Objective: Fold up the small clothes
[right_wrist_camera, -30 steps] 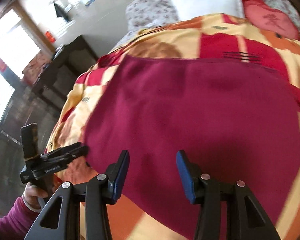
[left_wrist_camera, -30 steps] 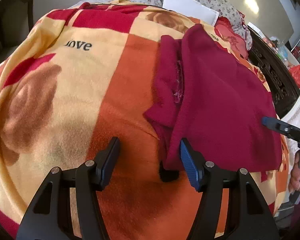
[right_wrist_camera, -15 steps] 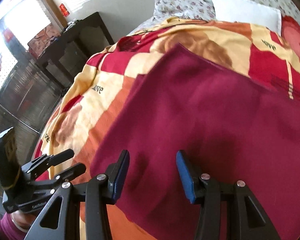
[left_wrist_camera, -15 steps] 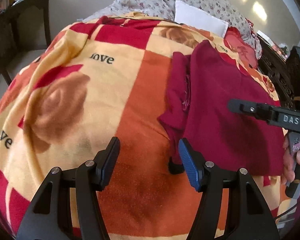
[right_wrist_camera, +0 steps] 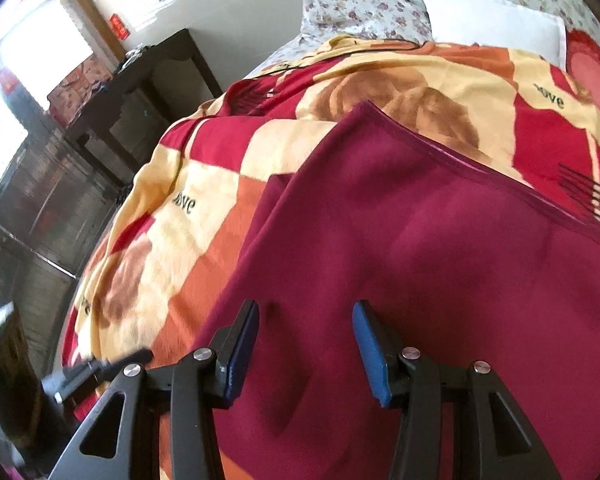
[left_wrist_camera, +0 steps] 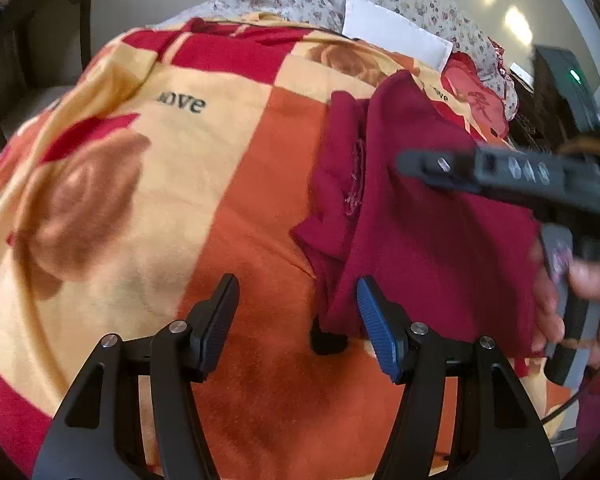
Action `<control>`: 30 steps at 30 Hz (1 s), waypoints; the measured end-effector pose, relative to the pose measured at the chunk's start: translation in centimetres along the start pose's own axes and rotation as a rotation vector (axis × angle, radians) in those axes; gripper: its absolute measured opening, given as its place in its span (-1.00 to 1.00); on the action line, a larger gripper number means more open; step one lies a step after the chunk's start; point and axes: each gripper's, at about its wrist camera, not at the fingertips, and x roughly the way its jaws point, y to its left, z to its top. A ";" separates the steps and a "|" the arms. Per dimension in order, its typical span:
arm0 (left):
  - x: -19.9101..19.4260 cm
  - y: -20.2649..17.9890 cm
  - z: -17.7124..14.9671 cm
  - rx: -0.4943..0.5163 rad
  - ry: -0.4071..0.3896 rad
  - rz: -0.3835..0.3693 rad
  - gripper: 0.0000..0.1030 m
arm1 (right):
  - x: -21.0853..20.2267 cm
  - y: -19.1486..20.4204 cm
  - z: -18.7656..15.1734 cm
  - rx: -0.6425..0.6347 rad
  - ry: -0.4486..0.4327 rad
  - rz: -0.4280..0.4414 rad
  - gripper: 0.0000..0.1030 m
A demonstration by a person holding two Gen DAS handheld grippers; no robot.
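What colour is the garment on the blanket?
Dark maroon red garment, plain with no pattern; it shows best in the right wrist view.

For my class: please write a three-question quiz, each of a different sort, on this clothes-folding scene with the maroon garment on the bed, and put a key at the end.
1. True or false: the maroon garment lies on a patterned blanket.
2. Multiple choice: the left gripper has its jaws
A. clamped on the garment
B. open, with the garment's near corner just inside the blue pad
C. shut on nothing
3. Fill in: the word printed in black on the blanket is "____".

Key
1. True.
2. B. The right gripper is open too, above the cloth.
3. love (its first letter is smudged in both views).
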 end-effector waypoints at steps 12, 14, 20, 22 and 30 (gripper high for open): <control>2.1 0.6 -0.2 -0.076 0.023 -0.113 0.23 | 4.8 2.8 4.9 -0.004 0.074 -0.168 0.55; 2.2 0.8 -0.2 -0.084 0.020 -0.125 0.24 | 6.0 3.7 5.0 -0.034 0.096 -0.217 0.78; 2.1 0.6 -0.3 -0.072 0.013 -0.125 0.25 | 8.3 5.4 4.5 -0.160 0.128 -0.358 0.95; 2.3 0.4 -0.2 -0.072 0.014 -0.128 0.29 | 7.8 5.2 4.2 -0.184 0.105 -0.365 0.75; 2.8 -0.6 0.4 -0.073 0.010 -0.178 0.47 | 2.3 0.1 3.8 -0.027 0.027 -0.092 -0.65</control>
